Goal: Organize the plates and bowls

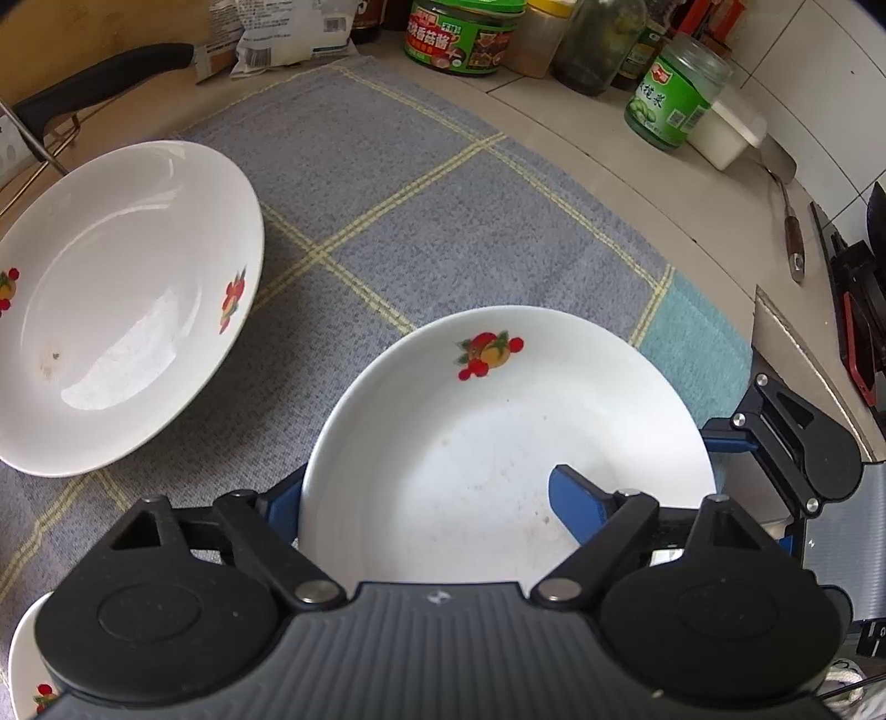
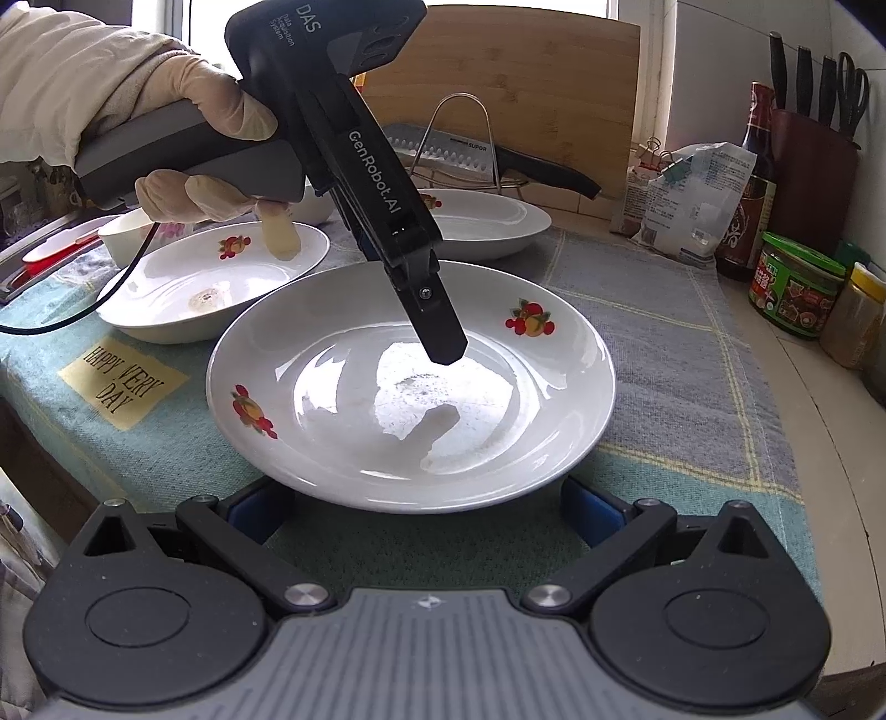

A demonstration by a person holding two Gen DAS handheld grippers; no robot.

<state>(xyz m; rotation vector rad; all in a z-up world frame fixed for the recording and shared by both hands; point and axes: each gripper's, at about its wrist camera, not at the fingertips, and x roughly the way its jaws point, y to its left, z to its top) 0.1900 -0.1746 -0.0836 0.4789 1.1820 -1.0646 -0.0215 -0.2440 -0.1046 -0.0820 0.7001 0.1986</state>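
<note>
Right wrist view shows three plates spread apart on the tabletop (image 2: 692, 343), none stacked, so I judge sorting barely begun. My left tool (image 1: 426, 498) straddles the nearest plate (image 2: 410, 376) rim, jaws apart; right tool (image 2: 426, 504) gapes, empty.

We see our left tool (image 1: 426, 498) spread wide over a white plate (image 1: 498, 443) with a fruit print, one blue finger (image 1: 576, 507) lying inside the plate and the other at its left edge outside the rim. Our right tool (image 1: 797, 443) sits just beside the plate's right rim. A second white plate (image 1: 122, 299) lies to the left, apart from the first, both on a grey checked cloth (image 1: 387, 183) over the worktop (image 1: 637, 160). Green-labelled jars (image 1: 465, 33) stand along the far edge, and a spatula (image 1: 786, 210) lies at the right.
</note>
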